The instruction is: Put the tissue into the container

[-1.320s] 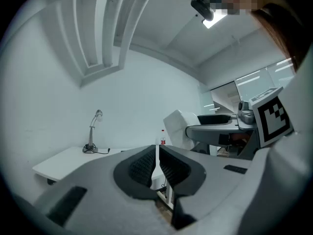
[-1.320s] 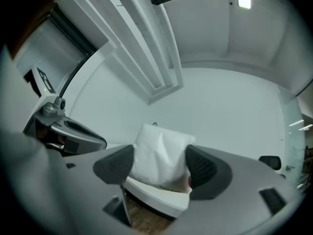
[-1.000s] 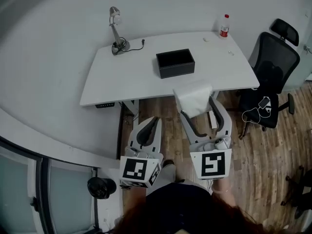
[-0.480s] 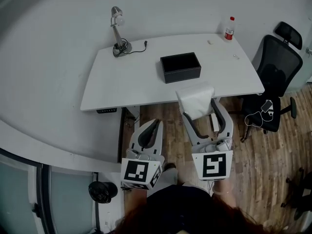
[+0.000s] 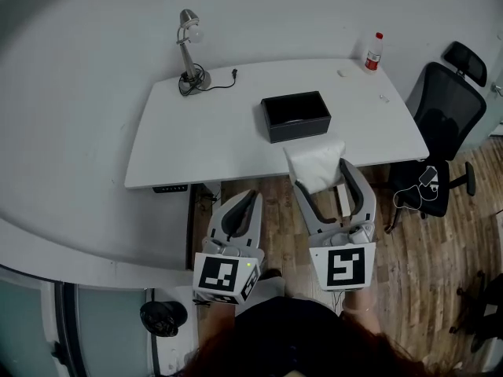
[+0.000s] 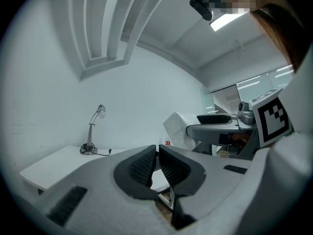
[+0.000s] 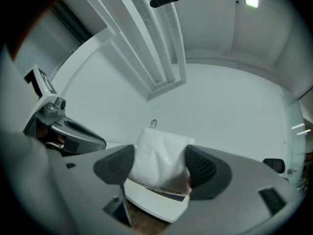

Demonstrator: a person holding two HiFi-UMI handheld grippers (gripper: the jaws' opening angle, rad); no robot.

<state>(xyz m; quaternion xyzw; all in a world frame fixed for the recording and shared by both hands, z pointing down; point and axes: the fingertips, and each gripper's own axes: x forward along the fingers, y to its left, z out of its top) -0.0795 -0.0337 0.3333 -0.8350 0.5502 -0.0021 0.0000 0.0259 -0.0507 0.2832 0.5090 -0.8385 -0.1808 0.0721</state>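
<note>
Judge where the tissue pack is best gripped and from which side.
Across its soft middle, a jaw on each side face, coming from the end nearest the person. The right gripper holds the tissue pack that way: it bulges between the jaws and juts forward, free to drop into the black box.

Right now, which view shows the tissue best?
The right gripper view: the tissue fills the frame's middle, clamped in the right claw. The head view shows it small, from above, short of the container. The left gripper view shows only a distant side glimpse.
</note>
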